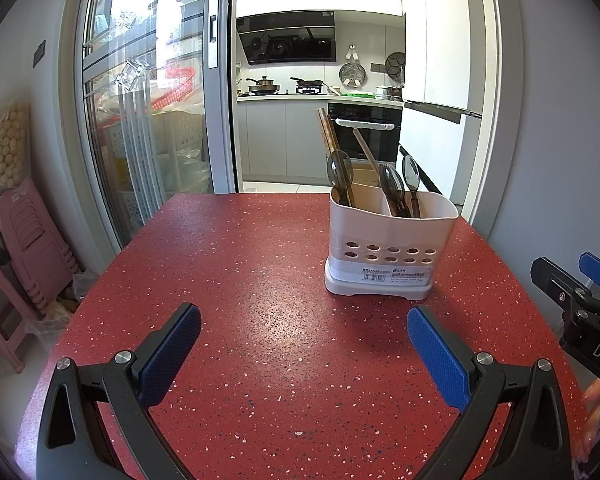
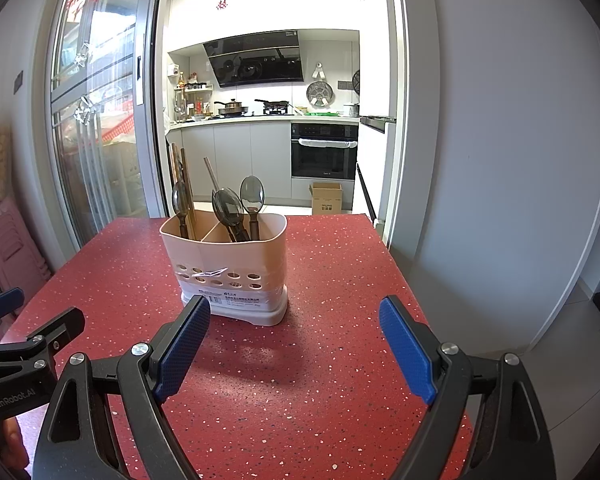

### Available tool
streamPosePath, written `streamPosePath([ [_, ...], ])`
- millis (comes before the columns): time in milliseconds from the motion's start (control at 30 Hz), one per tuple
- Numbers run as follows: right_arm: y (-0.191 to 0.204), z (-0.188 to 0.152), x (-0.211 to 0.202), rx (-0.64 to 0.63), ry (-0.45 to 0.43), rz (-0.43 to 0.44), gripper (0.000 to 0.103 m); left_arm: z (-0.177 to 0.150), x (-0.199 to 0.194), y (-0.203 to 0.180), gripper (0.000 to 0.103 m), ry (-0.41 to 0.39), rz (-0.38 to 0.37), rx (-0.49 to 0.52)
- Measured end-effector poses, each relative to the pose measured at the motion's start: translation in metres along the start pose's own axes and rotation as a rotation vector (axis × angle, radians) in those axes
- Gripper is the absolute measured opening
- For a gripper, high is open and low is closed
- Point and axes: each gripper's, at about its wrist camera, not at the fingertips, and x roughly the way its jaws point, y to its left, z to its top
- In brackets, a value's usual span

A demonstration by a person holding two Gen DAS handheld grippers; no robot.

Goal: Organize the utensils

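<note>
The red speckled table (image 1: 260,280) is bare except for the utensil holder (image 1: 392,240), which stands upright toward the far right corner, well back from the near edge. The left gripper (image 1: 304,354) and right gripper (image 2: 296,344) hover over the near edge, both with jaws spread wide and nothing between them. In the holder's 2 compartments, 1 spoon (image 1: 339,172) and the chopsticks (image 1: 330,136) share the left side, and 2 spoons (image 1: 400,184) lean in the right. Sorting looks incomplete; a good next move would pinch the lone spoon high on its bowl and lift straight up, clear of the chopsticks.
</note>
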Motion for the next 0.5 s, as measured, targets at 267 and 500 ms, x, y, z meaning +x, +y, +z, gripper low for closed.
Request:
streamPosePath([
  [267,0.0003,-0.0001,-0.0003,-0.001,0.000,0.000,0.089,0.0009,-0.0003,0.0008,0.103,0.003,0.001,-0.004],
  [500,0.0008,0.0002,-0.0016,-0.001,0.000,0.002,0.089,0.0009,0.0004,0.0010,0.103,0.007,0.003,-0.005],
])
